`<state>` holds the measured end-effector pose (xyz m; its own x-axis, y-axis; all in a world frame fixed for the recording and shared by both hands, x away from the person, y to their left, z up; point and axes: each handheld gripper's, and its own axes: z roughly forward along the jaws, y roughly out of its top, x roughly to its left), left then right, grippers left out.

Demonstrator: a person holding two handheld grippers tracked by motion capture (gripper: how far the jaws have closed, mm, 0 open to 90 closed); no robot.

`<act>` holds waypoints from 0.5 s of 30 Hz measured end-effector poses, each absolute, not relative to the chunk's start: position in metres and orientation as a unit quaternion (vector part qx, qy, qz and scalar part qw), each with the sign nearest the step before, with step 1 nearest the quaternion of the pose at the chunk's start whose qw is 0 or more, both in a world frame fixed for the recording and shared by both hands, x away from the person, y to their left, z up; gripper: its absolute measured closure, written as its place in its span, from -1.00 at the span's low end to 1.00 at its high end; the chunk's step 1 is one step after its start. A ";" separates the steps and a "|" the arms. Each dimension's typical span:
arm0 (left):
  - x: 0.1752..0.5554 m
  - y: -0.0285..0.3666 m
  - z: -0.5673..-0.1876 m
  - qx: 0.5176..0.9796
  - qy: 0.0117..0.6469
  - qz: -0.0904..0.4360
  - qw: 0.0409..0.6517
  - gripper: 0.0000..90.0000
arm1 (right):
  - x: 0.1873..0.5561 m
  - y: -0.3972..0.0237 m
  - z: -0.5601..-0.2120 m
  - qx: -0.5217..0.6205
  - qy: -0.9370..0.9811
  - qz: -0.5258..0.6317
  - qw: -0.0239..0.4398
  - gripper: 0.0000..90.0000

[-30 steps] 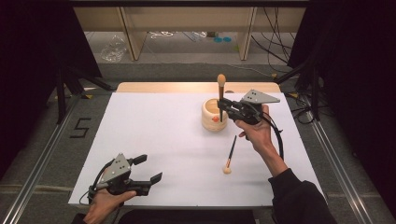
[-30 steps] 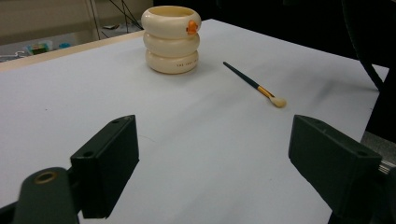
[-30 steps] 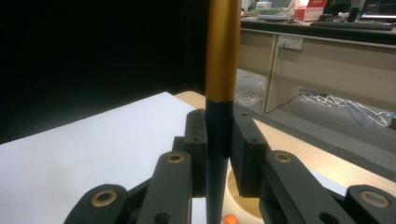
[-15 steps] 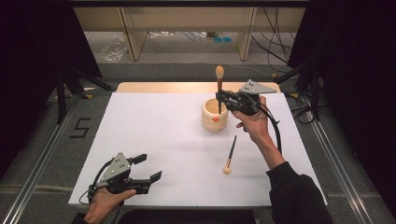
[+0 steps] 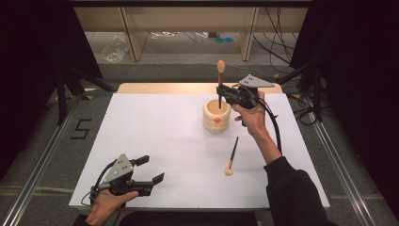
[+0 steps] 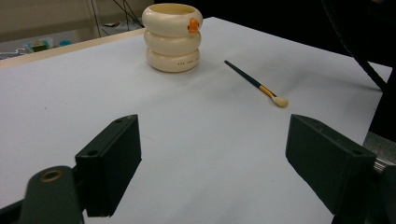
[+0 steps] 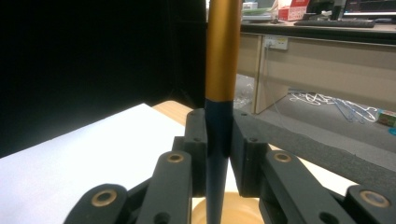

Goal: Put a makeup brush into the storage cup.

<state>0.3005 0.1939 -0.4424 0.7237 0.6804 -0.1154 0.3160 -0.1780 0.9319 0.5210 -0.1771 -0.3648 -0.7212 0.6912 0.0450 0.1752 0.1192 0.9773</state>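
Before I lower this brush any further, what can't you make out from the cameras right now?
- The held brush: its lower tip, hidden inside the cream holder in the high view, so whether it touches bottom is unclear.
- Right gripper view: brush head cut off by the top edge; the right claw covers most of the holder.
- Left gripper view: lettering on the holder too small to read; the left claw stands open.

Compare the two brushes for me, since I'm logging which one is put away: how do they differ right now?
The held brush stands upright, bristles up, over the cream holder; the loose brush lies flat on the white table. The right gripper is shut on the first; nothing touches the second. Both have dark handles and pale bristle heads.
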 end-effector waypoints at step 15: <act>0.303 0.193 -0.443 0.749 0.326 0.173 0.550 -0.58 | 0.542 -0.169 -0.384 0.320 0.716 0.580 0.219 0.74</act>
<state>0.3026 0.1933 -0.4430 0.7272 0.6793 -0.0984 0.2980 -0.1834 0.9368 0.5421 -0.1688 -0.3836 -0.6992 0.7127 0.0570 0.2039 0.1223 0.9713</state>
